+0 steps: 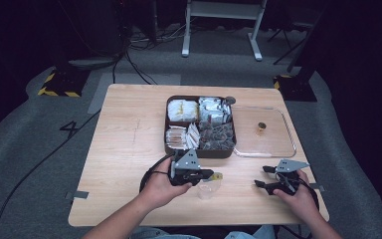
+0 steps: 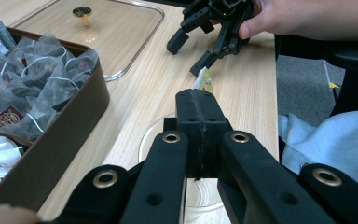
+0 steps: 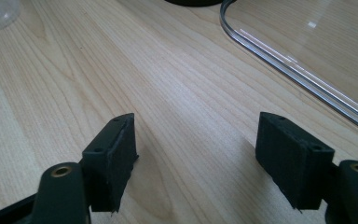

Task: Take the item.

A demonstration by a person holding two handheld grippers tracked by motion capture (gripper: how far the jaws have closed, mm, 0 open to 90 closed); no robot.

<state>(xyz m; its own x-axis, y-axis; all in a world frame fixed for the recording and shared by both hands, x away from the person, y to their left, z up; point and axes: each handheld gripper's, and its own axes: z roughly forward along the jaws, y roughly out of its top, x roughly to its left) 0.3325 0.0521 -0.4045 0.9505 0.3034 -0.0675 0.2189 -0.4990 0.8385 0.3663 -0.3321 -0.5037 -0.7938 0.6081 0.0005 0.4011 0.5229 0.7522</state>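
Currently, the work in hand: a tea sachet goes to a cup; readings follow.

Left gripper (image 1: 210, 175): jaws clenched together above the small clear plastic cup (image 1: 207, 189); a yellow-and-white paper tag (image 2: 203, 80) projects past the jaw tips. Judged purpose: the tag or its string is pinched so the load hangs over the cup mouth. Whether a tea bag hangs below cannot be told; the jaws hide it.

Clear plastic cup: stands upright on the light wooden desk (image 1: 124, 149), near its front edge, directly beneath the left gripper and just in front of the dark brown compartment box (image 1: 201, 151). Judged purpose: placed close to the box for a short transfer.

Right gripper (image 1: 264, 177): jaws released and wide apart, nothing between them, resting low over bare desk beside the clear lid (image 3: 303, 79). Judged purpose: parked out of the way.

Transparent rectangular lid with a small gold knob (image 1: 261, 128): lies flat to the right of the box, touching or just beside it, leaving the compartments accessible.

Count:
- grippers: two
- cups: one
- lids: one
- boxes: one, four compartments
- mesh tea bags (image 2: 42, 70): a heap; too overlapped to count
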